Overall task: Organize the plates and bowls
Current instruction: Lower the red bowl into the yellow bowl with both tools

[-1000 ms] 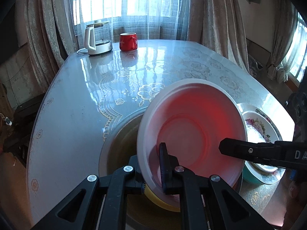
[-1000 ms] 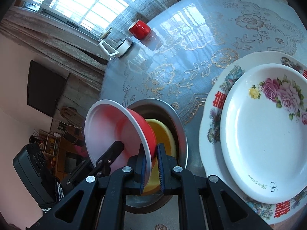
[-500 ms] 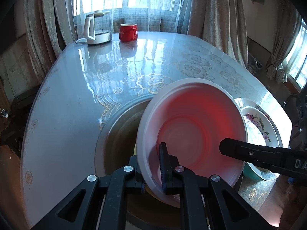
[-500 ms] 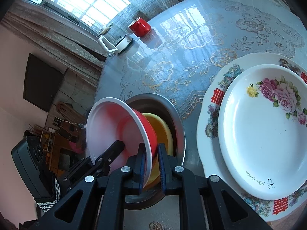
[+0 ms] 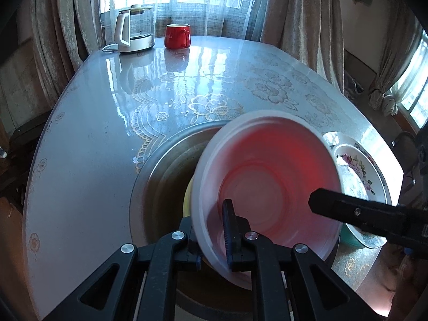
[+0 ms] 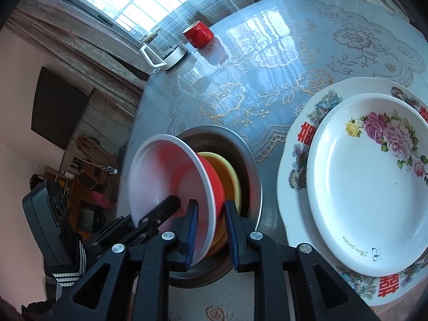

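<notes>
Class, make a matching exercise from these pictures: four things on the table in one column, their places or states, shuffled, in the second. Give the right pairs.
Things:
1. red bowl
2. yellow bowl
3. rose plate
4. red mug

Places or states:
A. beside the kettle at the table's far edge
B. tilted, rim pinched by the left gripper
C. lying in the metal basin
D. stacked on a larger patterned plate

Pairs: 1-B, 2-C, 3-D, 4-A

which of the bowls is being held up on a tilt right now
The red bowl with the white inside. It is tipped on edge in the left gripper, while the yellow bowl lies nested in the steel basin.
</notes>
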{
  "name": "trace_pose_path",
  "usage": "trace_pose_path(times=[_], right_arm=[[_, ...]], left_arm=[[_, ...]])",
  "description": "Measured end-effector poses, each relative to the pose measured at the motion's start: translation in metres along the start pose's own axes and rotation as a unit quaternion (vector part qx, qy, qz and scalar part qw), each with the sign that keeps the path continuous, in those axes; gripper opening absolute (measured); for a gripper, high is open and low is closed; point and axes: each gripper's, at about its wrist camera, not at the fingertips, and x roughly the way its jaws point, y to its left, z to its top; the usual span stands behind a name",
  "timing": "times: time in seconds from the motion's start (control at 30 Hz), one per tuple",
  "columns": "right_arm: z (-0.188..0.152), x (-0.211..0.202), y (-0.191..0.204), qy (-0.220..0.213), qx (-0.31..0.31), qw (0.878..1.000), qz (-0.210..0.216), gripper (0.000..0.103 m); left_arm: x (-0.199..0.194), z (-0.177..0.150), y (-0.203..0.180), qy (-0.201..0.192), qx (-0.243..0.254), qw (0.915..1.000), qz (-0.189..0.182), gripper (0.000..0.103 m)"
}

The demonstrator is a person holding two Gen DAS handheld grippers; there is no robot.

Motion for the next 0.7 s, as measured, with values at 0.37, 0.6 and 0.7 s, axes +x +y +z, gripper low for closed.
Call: trace_pose_path(times=[0.37, 0.6, 0.7], right_arm=[[-0.0012, -0.0032, -0.0036, 0.000, -0.003, 1.000, 0.002, 0.029], [0.0007, -0.0030, 0.0002, -0.002, -0.011, 1.000, -0.006, 0.030], [0.0010, -0.0007, 0.0021, 0.001, -0.012, 1.000, -0.009, 0.030]], left_arm=[[-0.0015, -0.0019, 0.0019, -0.001, -0.002, 0.9999, 0.014, 0.014], [-0.0020, -0.0016, 0.0028, -0.009, 0.002, 0.9999, 0.006, 0.015], [-0.0022, -0.0016, 0.0046, -0.008, 0.003, 1.0000, 0.003, 0.016]])
